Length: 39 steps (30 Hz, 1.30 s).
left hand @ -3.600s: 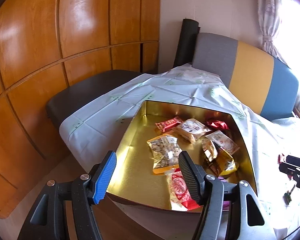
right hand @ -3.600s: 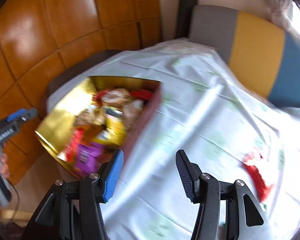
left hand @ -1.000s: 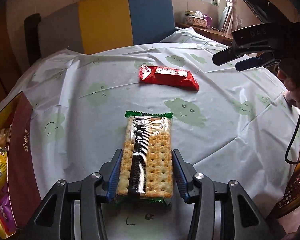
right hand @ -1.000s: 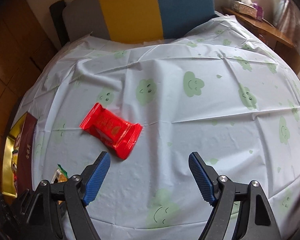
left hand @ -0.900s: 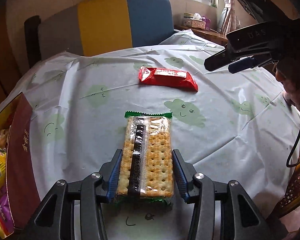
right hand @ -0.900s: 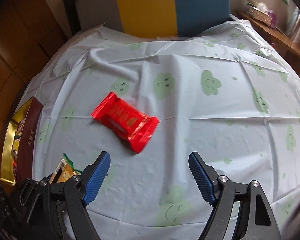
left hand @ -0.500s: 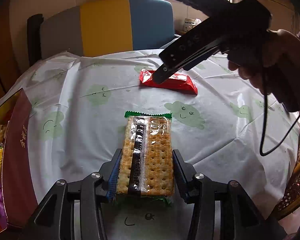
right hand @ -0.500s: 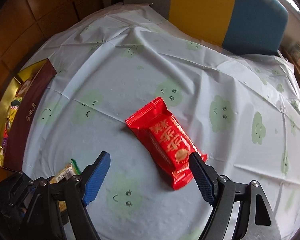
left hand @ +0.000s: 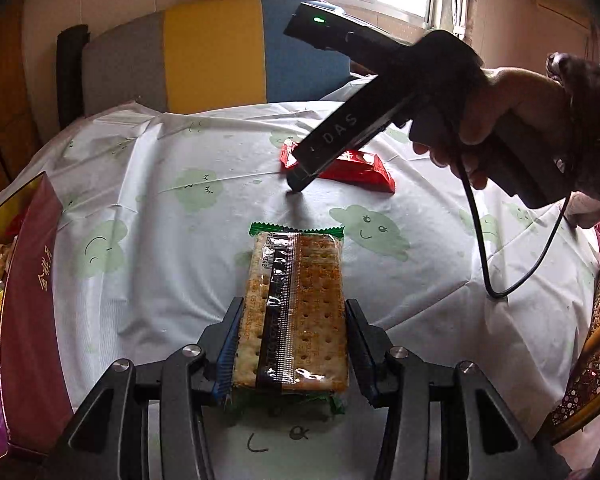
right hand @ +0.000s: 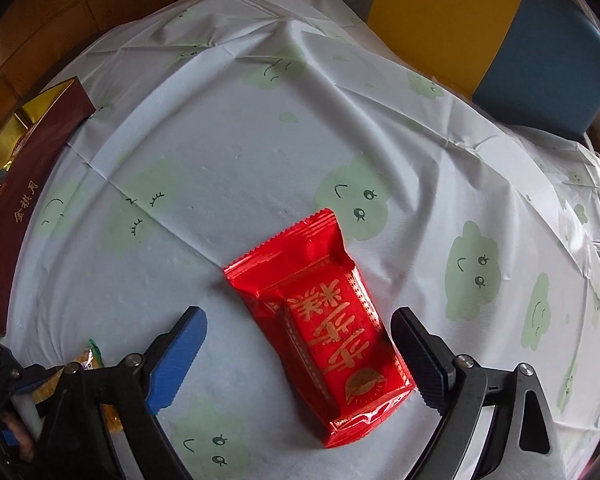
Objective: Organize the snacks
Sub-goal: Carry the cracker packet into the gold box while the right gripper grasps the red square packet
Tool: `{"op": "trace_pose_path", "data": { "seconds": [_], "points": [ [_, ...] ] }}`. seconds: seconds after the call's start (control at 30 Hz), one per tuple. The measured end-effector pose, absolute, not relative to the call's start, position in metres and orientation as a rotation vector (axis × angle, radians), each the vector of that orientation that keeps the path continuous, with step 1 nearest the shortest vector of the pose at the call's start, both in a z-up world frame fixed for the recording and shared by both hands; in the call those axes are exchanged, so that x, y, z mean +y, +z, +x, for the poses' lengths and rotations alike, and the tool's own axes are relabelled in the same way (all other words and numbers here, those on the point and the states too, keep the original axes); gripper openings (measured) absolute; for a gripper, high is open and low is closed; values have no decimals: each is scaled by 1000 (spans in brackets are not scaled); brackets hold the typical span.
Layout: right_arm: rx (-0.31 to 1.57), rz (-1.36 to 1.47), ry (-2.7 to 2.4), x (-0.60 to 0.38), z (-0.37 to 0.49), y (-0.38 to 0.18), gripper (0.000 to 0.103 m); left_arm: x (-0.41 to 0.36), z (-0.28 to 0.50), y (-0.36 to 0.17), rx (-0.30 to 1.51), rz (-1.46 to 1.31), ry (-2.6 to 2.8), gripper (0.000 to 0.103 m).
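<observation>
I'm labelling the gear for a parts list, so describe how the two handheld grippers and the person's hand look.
Left gripper: black frame with silver screws, one blue ribbed pad, one black. Right gripper: same build, one blue pad, one black; seen from the left wrist camera, a black pistol-style body lettered DAS, with a green light and a thin black cable. The right hand emerges from a dark patterned sleeve.

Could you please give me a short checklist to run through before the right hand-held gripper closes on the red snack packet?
1. Right hand-held gripper open, jaws just widened: ok.
2. Red snack packet between its fingers: ok.
3. Packet centred: not ok, it lies nearer the black finger.
4. Fingertips down at the tablecloth: cannot tell.
5. Left hand-held gripper shut on the cracker packet: ok.
6. Snack box within view for drop-off: ok.
</observation>
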State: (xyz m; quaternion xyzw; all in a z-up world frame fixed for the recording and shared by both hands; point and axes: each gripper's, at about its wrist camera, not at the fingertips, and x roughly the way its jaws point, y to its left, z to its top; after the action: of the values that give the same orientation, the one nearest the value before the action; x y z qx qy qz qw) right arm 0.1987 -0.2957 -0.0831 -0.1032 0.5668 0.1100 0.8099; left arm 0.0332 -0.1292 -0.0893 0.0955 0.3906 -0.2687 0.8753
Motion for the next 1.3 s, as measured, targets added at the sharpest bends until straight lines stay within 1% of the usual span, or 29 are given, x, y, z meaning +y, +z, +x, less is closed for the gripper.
{"op": "trace_pose_path", "data": {
  "seconds": [0.03, 0.07, 0.13, 0.2, 0.27, 0.37, 0.43, 0.57, 0.63, 0.8, 0.93, 1.03, 1.17, 1.3],
  "points": [
    [1210, -211, 240, -300, 194, -83, 90, -129, 33, -89, 814, 199, -560, 49],
    [1202, -211, 242, -302, 189, -82, 85, -129, 32, -89, 814, 200, -560, 49],
    [1200, -178, 237, -308, 179, -74, 46, -129, 33, -89, 815, 195, -564, 49],
    [1218, -144, 222, -311, 167, -70, 45, -128, 34, -89, 816, 191, -567, 49],
    [1217, -168, 223, -306, 149, -72, 45, -128, 34, -89, 816, 193, -566, 49],
    [1188, -147, 232, -306, 130, -76, 47, -128, 35, -89, 824, 196, -568, 49],
    [1181, -122, 225, -309, 128, -78, 52, -129, 37, -87, 838, 202, -571, 48],
    [1156, -139, 231, -314, 121, -79, 53, -131, 44, -82, 881, 212, -564, 48],
    [1144, -147, 234, -315, 116, -80, 53, -129, 44, -76, 888, 199, -566, 48],
    [1135, -178, 243, -312, 114, -80, 53, -112, 39, -45, 832, 166, -530, 48],
    [1130, -192, 241, -307, 115, -81, 53, -79, 41, -19, 799, 100, -462, 48],
    [1126, -203, 238, -303, 115, -83, 53, -36, 49, -3, 807, 24, -362, 48],
    [1126, -209, 238, -302, 116, -84, 53, 35, 62, 2, 851, -125, -195, 48],
    [1125, -213, 239, -301, 117, -84, 53, 100, 67, -3, 879, -236, -42, 48]
  ]
}}
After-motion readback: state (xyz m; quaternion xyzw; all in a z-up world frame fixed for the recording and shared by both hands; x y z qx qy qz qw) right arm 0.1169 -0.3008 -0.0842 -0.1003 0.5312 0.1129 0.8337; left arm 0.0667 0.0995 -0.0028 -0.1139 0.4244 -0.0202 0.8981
